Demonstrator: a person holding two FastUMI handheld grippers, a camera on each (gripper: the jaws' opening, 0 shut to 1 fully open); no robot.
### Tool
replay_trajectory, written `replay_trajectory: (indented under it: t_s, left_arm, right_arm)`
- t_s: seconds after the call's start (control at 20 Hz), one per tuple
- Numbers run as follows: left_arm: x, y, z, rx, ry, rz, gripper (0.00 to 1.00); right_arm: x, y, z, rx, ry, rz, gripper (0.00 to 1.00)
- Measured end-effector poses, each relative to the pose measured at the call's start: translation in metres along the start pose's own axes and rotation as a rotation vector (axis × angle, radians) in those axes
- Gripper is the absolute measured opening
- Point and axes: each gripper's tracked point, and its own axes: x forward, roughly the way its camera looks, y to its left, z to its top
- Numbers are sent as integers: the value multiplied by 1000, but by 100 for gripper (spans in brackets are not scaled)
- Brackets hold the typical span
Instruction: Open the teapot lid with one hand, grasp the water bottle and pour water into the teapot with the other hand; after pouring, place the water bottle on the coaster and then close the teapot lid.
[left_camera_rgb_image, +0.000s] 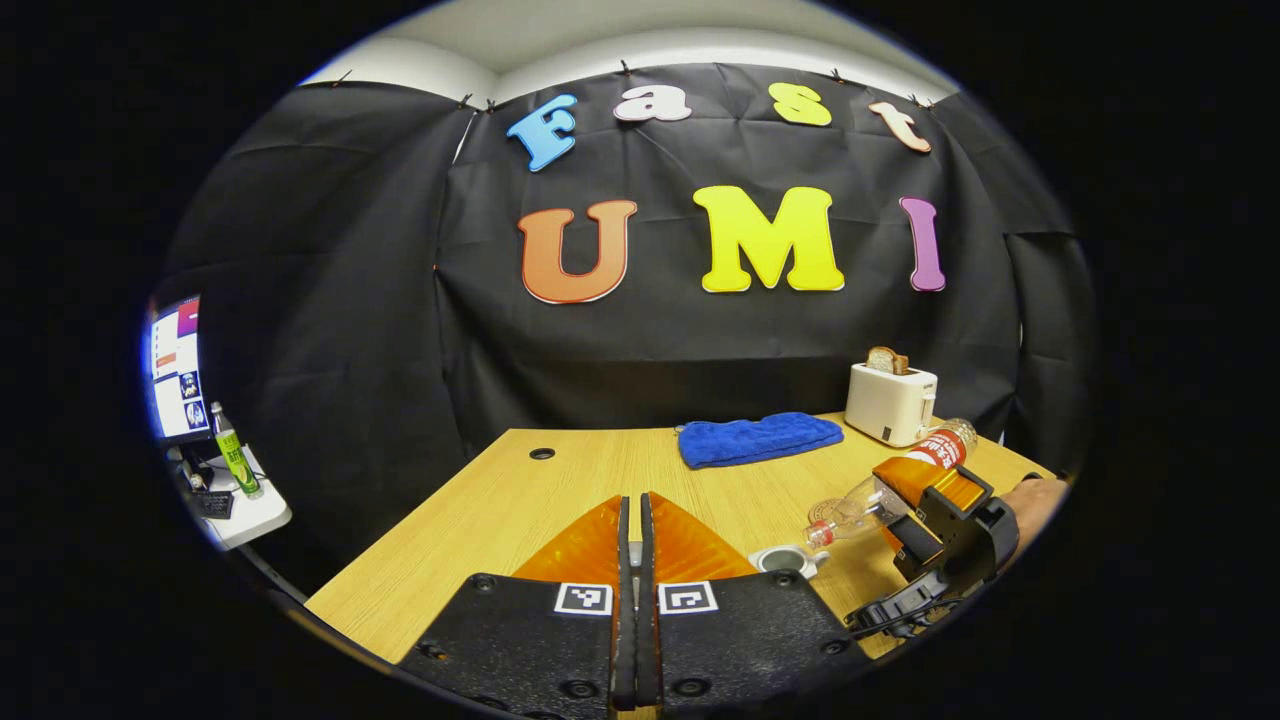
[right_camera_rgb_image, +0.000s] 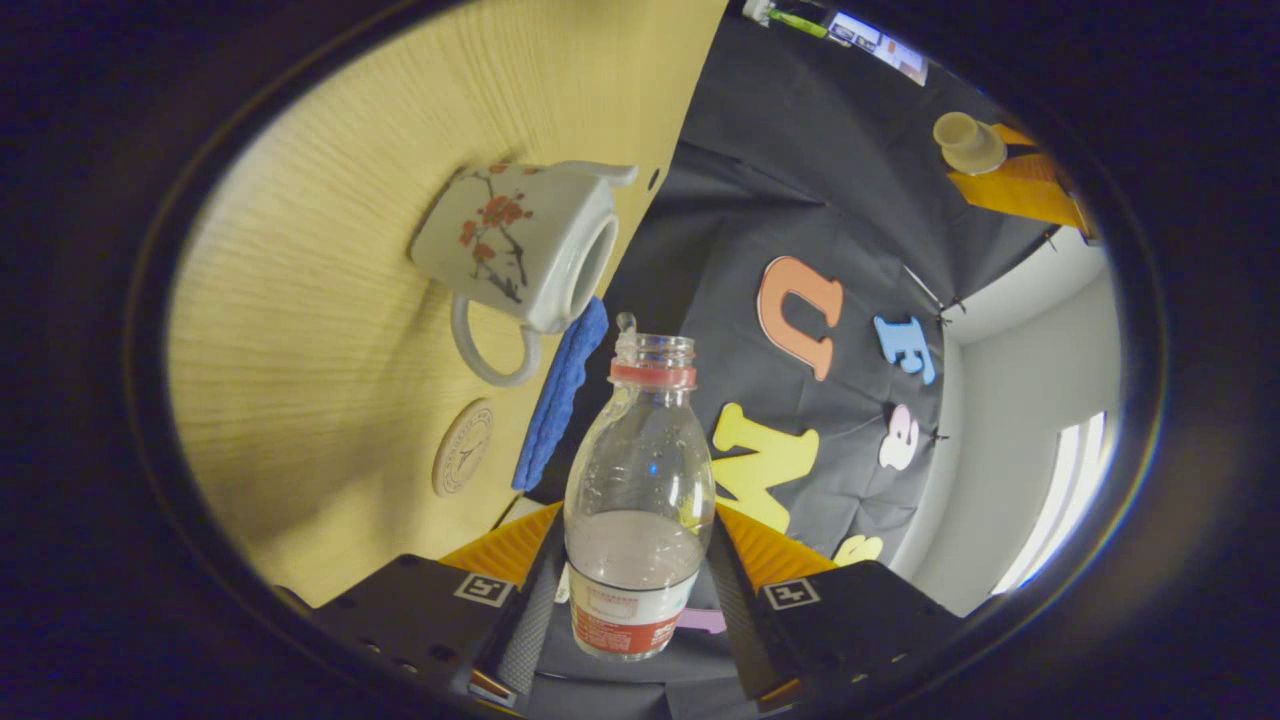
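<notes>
A light wooden counter (left_camera_rgb_image: 560, 480) stands against the black cloth wall. The right tool (right_camera_rgb_image: 632, 590) pinches a clear plastic water bottle (right_camera_rgb_image: 640, 500), tipped, its open mouth just short of the lidless white floral teapot (right_camera_rgb_image: 525, 255); a round coaster (right_camera_rgb_image: 462, 447) lies beside it. The left tool (left_camera_rgb_image: 632, 560), pressed together, holds the pale teapot lid (right_camera_rgb_image: 968, 142).

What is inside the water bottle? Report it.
Water fills the lower part of the water bottle, by the right gripper; the neck end holds only droplets. Its label covers the base, so nothing can be seen there.
</notes>
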Motion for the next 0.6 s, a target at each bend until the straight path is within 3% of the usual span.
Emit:
replay_trajectory:
  t_s: [0.6]
  left_arm:
    - [3, 7, -6, 13, 19, 23, 3]
  right_arm:
    - [1, -17, 1, -96, -27, -67, 77]
